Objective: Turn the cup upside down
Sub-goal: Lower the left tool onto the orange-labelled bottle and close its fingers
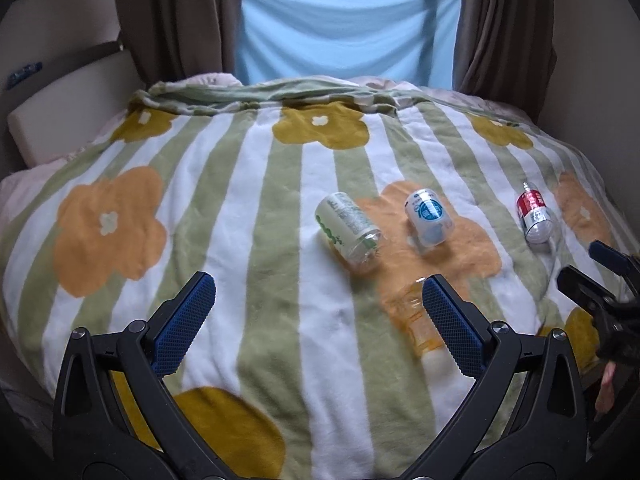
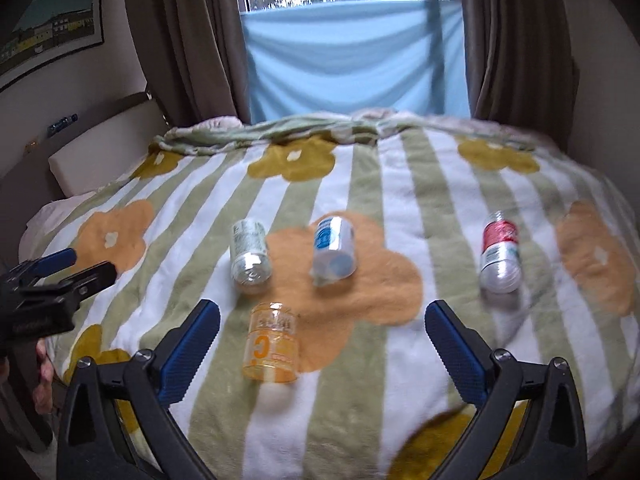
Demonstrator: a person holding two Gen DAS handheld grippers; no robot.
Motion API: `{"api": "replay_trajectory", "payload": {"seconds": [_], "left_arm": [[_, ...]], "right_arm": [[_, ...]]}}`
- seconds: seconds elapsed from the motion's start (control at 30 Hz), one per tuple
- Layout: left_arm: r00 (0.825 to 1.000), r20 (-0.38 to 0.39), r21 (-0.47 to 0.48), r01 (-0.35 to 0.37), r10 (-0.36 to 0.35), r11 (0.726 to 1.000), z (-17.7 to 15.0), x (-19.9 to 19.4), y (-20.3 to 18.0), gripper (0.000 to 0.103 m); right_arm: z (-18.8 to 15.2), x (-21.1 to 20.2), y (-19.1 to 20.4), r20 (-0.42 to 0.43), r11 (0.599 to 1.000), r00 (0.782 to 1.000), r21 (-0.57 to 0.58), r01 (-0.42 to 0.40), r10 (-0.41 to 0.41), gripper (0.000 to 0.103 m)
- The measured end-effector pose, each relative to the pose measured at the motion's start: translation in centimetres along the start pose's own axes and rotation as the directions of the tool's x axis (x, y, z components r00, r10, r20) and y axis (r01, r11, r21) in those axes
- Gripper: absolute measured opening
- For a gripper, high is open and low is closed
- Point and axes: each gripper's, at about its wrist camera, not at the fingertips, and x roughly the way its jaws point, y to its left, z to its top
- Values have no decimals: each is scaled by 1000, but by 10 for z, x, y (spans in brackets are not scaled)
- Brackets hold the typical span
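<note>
Four clear plastic cups are on a flower-patterned blanket (image 1: 280, 208). The orange cup (image 2: 272, 344) is nearest, just left of centre between my right gripper's fingers (image 2: 323, 311), which are open and hold nothing. I cannot tell which end of it faces up. In the left wrist view the orange cup (image 1: 412, 320) is partly hidden behind the right finger of my open, unloaded left gripper (image 1: 319, 286). Farther back, a green-label cup (image 2: 250, 252), a blue-label cup (image 2: 334, 250) and a red-label cup (image 2: 500, 252) lie on their sides.
The blanket (image 2: 360, 184) covers a bed with a pale headboard (image 1: 68, 112) at the left. Brown curtains (image 1: 172, 20) and a blue cloth (image 1: 344, 24) hang behind. Each gripper shows in the other's view, with a hand (image 2: 42, 376) below.
</note>
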Motion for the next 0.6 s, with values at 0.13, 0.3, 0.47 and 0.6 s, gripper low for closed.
{"api": "replay_trajectory", "payload": {"seconds": [0.13, 0.3, 0.47, 0.6], "left_arm": [[981, -168, -22, 99, -101, 995, 16, 47, -26, 103], [930, -351, -28, 109, -112, 994, 14, 108, -59, 103], [823, -540, -140, 119, -177, 983, -7, 161, -73, 102], [741, -641, -184, 103, -199, 978, -19, 184, -85, 95]], "right_arm": [[-10, -38, -12, 138, 998, 989, -36, 50, -45, 103], [-26, -52, -26, 200, 1000, 979, 0, 22, -22, 103], [-39, -50, -37, 193, 1000, 981, 11, -1, -1, 103], [-47, -48, -48, 193, 999, 981, 34, -9, 2, 103]]}}
